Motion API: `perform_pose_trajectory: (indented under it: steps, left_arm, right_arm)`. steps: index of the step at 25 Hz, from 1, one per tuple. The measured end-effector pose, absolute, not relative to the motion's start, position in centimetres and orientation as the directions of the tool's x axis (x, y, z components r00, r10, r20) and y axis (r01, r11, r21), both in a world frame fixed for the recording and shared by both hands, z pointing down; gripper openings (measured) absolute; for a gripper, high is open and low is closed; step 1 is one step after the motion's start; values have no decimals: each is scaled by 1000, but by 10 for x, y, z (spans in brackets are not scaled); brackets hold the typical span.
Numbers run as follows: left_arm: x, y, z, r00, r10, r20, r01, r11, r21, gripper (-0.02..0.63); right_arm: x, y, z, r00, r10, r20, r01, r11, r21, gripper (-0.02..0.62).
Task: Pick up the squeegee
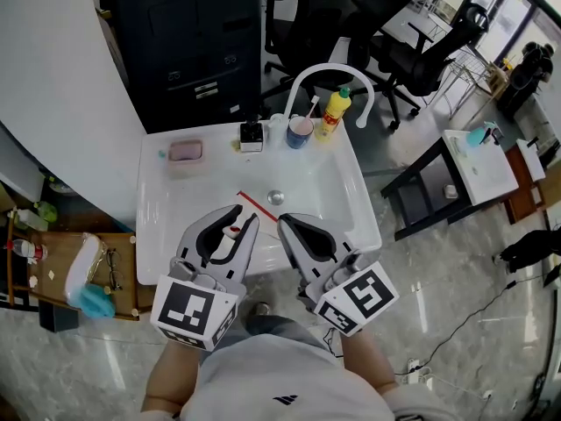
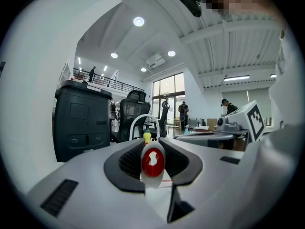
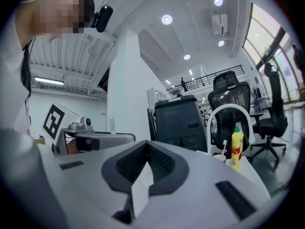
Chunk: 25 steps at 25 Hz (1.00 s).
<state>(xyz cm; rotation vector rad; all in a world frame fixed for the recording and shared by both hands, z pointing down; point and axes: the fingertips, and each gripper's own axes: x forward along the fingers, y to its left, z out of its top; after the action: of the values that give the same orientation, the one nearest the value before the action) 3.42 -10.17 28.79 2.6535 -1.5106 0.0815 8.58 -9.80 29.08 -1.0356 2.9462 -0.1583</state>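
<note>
Head view: left gripper (image 1: pixel 245 215) is clamped on the squeegee (image 1: pixel 232 231), whose white handle with a red end sits between the jaws. A thin red strip (image 1: pixel 258 208) runs over the basin just past the tips and looks like its blade edge. Right gripper (image 1: pixel 287 222) is just beside it, jaws together, empty. Both are over the front of the white sink (image 1: pixel 158 226), with the drain (image 1: pixel 275 197) just ahead. On the back rim: pink soap (image 1: pixel 186 151), small black-and-white item (image 1: pixel 252 136), blue cup (image 1: pixel 299 132), yellow bottle (image 1: pixel 333 112), arched white faucet (image 1: pixel 324 67). Black cabinet (image 1: pixel 193 42) and office chairs (image 1: pixel 429 55) are behind. Nothing sits between the grippers and the rim items.

Left gripper view: both pads of the left gripper (image 2: pixel 153 143) press on the squeegee (image 2: pixel 153 162), red cap toward the camera. Faucet (image 2: pixel 138 123), yellow bottle (image 2: pixel 147 136) and cabinet (image 2: pixel 81 123) are beyond, well apart.

Right gripper view: the right gripper (image 3: pixel 146 144) has its tips meeting, with nothing between them. Ahead to the right are the faucet (image 3: pixel 224 113) and yellow bottle (image 3: pixel 237 149), with the cabinet (image 3: pixel 183 123) behind.
</note>
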Motion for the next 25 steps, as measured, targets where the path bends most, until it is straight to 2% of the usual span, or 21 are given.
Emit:
perform_pose_trajectory:
  steps: [25]
  left_arm:
    - [18,-105,277,464,-884,61,-886,-462,46,95]
  right_arm:
    - [68,-108,287,-819,-574,12,-573,816,-77,9]
